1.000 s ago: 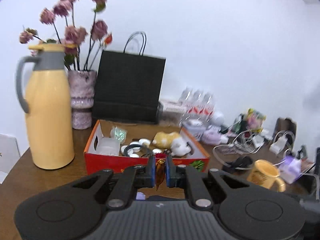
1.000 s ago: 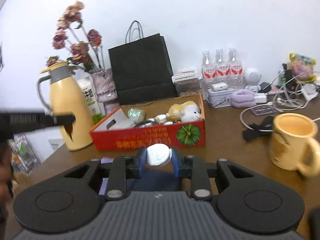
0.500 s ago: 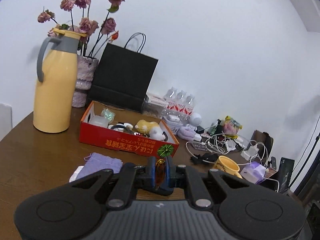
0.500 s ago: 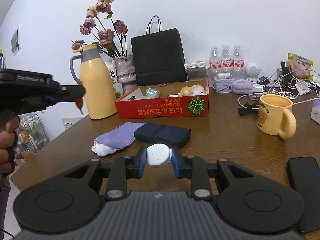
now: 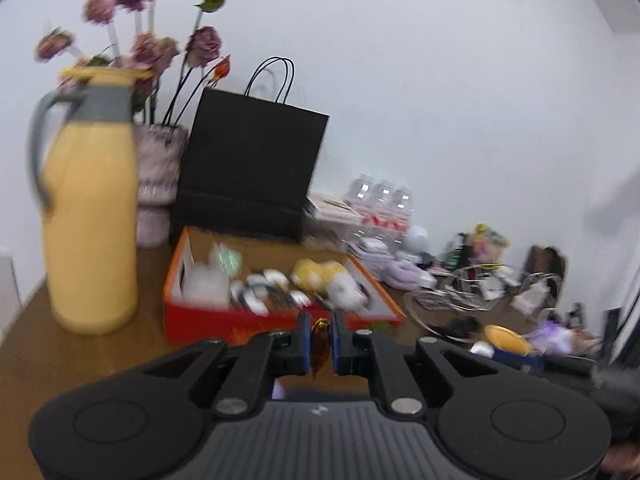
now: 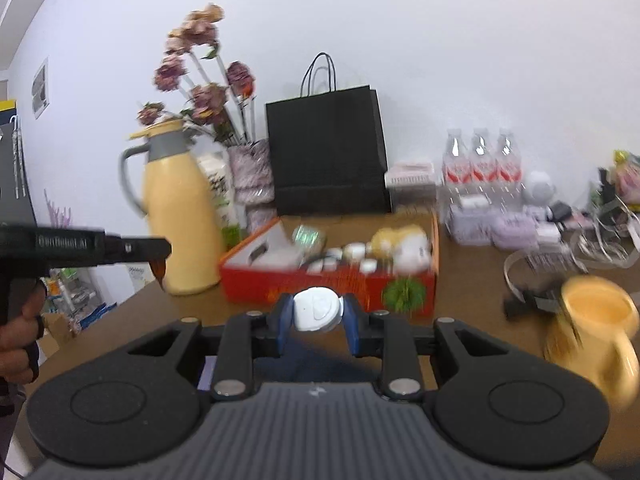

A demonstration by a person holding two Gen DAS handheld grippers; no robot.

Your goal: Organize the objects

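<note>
— Left gripper (image 5: 320, 330) status?

— Pads nearly pressed together, pinching a small amber-brown thing (image 5: 320, 346), translucent, w/ a bit of gold at the top. Can't tell what it is, too blurry. From the right wrist cam I see it hanging below the tip of that gripper, out at the left edge, w/ a hand (image 6: 18, 330) on the grip.

— And the right gripper (image 6: 318, 314)?

— I've got it clamped on a white rounded case (image 6: 318, 312), held between the blue pads, jaws only partly apart to fit it.

— Where's everything else?

— Red cardboard box (image 6: 332, 284) sits straight ahead of both grippers on the brown table (image 6: 136, 320), open top, already holding stuff: a yellow-and-white plush (image 6: 404, 246), a greenish shiny packet (image 6: 306, 238), small white bits, a white carton at the left end. Both held items are on the near side of the box, not in it.

— Around the box?

— Yellow thermos jug (image 6: 176, 216) w/ grey handle to its left, vase of dried pink flowers (image 6: 250, 172) behind that, black paper bag (image 6: 328, 152) behind the box against the wall. Three water bottles (image 6: 482, 168) to the right at the back, then a tangle of cables and clutter. Yellow mug (image 6: 592, 328) near right, just beside my right gripper. Dark blue pouch (image 6: 316, 364) lies under the right jaws, mostly hidden.
</note>
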